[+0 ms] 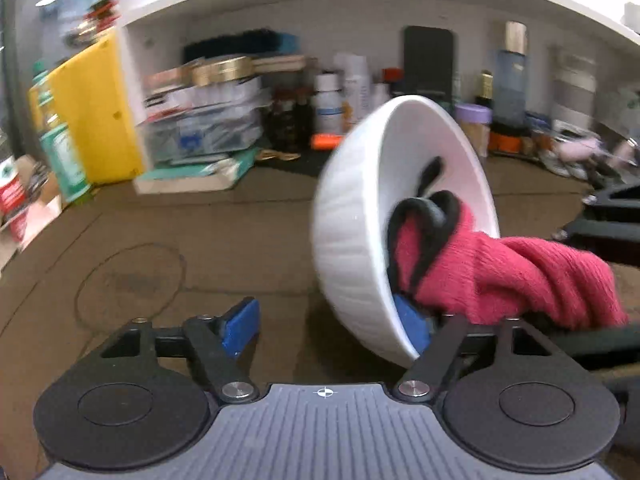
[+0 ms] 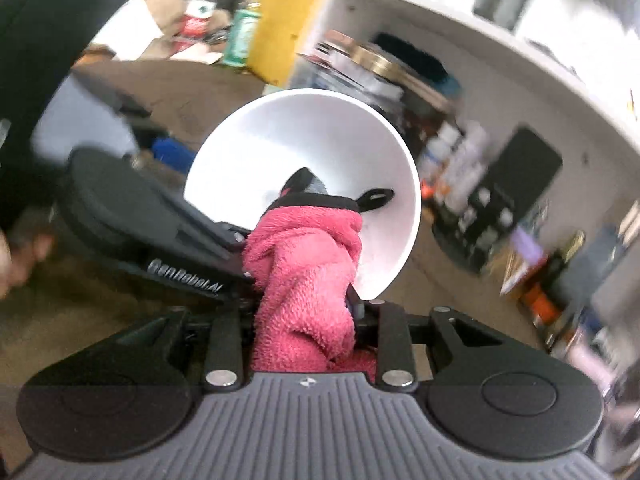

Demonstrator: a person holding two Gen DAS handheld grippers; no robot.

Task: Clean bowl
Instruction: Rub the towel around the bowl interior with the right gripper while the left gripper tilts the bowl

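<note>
Left wrist view: bowl (image 1: 360, 232) tipped sideways, mouth facing right; right tool (image 2: 304, 312) seemingly clamps pink cloth (image 2: 308, 280).

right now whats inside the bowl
A pink cloth with black trim is pushed into the white bowl, held by the right gripper. The left gripper's blue pad sits inside the rim. The cloth covers the bowl's bottom, so any dirt there is hidden.
</note>
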